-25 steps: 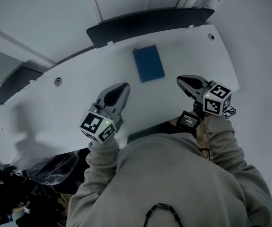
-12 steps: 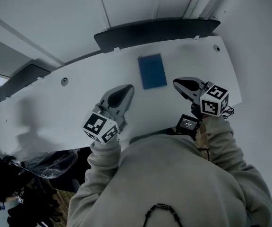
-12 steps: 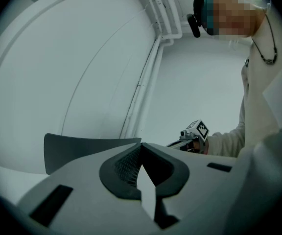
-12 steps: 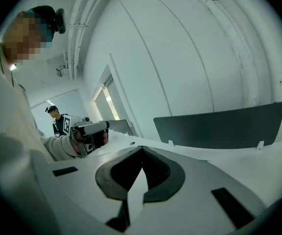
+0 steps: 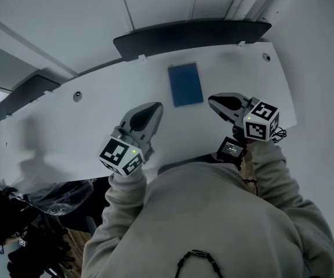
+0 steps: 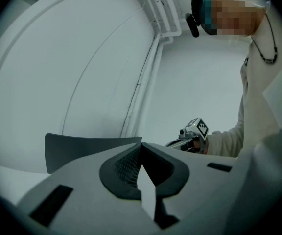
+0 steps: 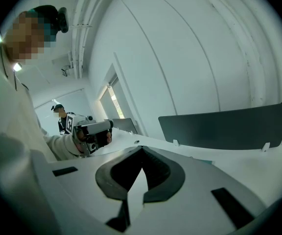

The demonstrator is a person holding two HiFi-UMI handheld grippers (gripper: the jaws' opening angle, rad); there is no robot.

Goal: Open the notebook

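The blue notebook [image 5: 185, 84] lies closed and flat on the white table [image 5: 86, 132], towards its far edge. My left gripper [image 5: 153, 106] hovers over the table to the near left of the notebook, clear of it, jaws shut with nothing between them [image 6: 141, 146]. On the notebook's near right, my right gripper [image 5: 211, 101] is shut and empty as well [image 7: 142, 149], its tip a short way from the notebook's near right corner. Each gripper view shows the other gripper: the right gripper [image 6: 194, 132] and the left gripper [image 7: 89, 130].
A dark partition panel [image 5: 190, 32] stands along the table's far edge. A small black device with a screen [image 5: 231, 148] sits at the person's waist. Dark clutter and a plastic bag [image 5: 57, 198] lie below the table's near left edge. Another person [image 7: 58, 110] stands far off.
The left gripper has lifted slightly over the table. The right gripper's tip has edged a little left, towards the notebook. The notebook has stayed closed and in place.
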